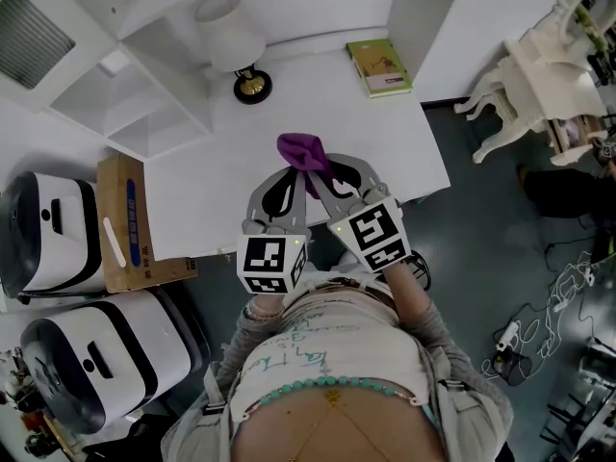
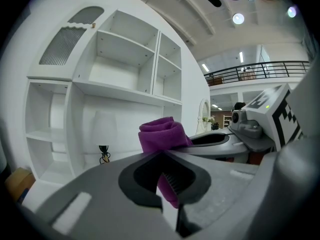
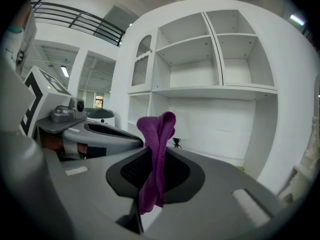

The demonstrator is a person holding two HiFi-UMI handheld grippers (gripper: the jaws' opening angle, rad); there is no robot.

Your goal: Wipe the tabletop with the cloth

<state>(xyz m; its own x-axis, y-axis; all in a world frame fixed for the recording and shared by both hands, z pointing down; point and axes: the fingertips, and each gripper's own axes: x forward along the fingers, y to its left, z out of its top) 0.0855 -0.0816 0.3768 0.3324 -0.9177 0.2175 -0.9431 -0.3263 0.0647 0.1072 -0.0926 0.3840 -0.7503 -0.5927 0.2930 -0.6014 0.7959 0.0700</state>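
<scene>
Head view: white tabletop, purple cloth over its front-middle area, just in from the front edge. I can't tell whether the cloth touches the surface. Left gripper and right gripper converge on the cloth from the front, tips side by side. Table lamp at the back edge, green book toward the back right corner. Cardboard box off the left edge, white chair off to the right.

Left gripper view: jaws pinched narrow on the cloth, clamped between the dark pads, with a bunched fold sticking out past the tips. The right gripper comes in from the right and meets the same fold. White shelving unit behind.

Right gripper view: jaws clamped on the cloth, which stands as a vertical fold between the pads, its tail hanging below the pinch. Left gripper alongside on the left.
</scene>
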